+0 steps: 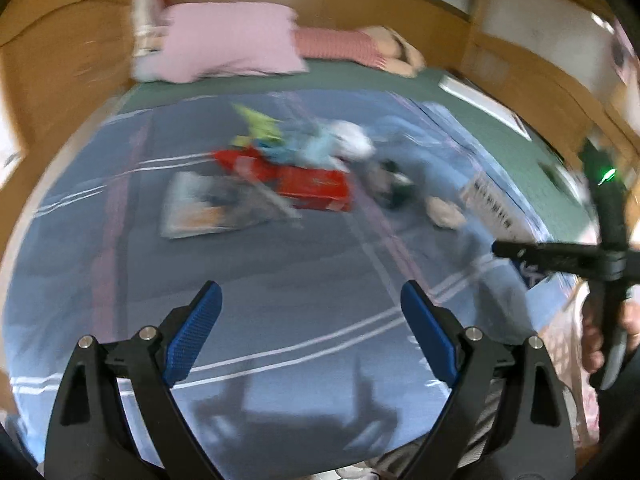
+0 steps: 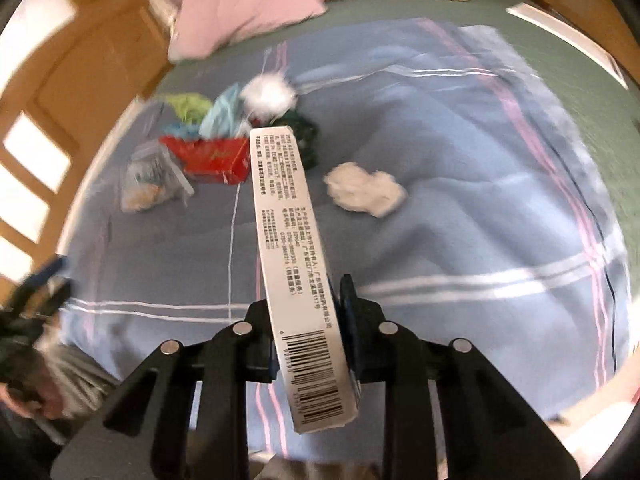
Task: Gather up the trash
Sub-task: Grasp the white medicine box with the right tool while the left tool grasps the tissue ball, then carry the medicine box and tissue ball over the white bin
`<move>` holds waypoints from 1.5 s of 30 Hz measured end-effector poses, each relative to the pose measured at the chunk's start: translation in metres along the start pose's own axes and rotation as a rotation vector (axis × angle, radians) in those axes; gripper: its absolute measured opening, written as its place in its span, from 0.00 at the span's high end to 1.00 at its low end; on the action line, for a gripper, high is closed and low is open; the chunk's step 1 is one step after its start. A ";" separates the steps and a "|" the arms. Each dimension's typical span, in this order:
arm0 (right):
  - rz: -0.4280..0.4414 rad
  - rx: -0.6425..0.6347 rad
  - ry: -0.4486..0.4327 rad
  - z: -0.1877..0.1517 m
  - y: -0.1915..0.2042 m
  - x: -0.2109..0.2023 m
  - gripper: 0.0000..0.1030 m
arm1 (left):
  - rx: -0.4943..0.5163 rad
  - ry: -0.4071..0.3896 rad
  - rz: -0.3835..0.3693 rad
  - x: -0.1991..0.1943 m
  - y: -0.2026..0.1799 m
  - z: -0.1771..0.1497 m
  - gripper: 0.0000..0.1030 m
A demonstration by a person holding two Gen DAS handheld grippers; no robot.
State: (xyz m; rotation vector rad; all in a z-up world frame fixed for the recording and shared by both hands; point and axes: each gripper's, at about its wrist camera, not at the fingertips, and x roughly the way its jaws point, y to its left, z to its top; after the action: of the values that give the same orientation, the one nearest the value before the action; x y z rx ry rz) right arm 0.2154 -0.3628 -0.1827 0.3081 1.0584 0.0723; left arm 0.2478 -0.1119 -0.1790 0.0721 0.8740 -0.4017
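Held: our right gripper [image 2: 308,344], fingers clamped on a white carton [image 2: 292,264]. Left gripper [image 1: 311,334] wide, empty. Next, we judge: bin it, then the far red box [image 2: 216,158].

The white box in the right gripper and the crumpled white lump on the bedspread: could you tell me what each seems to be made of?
The white box looks like thin matte printed cardboard: flat faces, crisp edges, small text and a barcode. It is clamped in the right gripper. The white lump looks like crumpled tissue or soft paper, with dull irregular folds; motion blur leaves that open.
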 end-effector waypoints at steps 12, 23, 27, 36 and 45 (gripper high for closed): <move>-0.027 0.198 -0.151 -0.059 -0.068 -0.091 0.74 | 0.155 0.029 -0.206 0.134 -0.153 0.044 0.12; -0.010 0.247 -0.158 -0.072 -0.097 -0.096 0.74 | 0.136 0.120 -0.095 0.216 -0.172 0.056 0.61; -0.001 0.263 -0.168 -0.076 -0.099 -0.098 0.74 | 0.152 0.113 -0.120 0.207 -0.170 0.060 0.80; -0.009 0.298 -0.259 -0.087 -0.094 -0.130 0.74 | 0.172 0.057 -0.144 0.149 -0.169 0.052 0.82; -0.116 0.335 -0.407 -0.128 -0.075 -0.201 0.74 | 0.270 -0.099 -0.275 0.004 -0.218 0.042 0.82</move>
State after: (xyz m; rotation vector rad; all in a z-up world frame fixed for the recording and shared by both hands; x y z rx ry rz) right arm -0.0013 -0.4484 -0.0920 0.5378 0.6773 -0.2659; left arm 0.1996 -0.3238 -0.1333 0.1802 0.7292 -0.7733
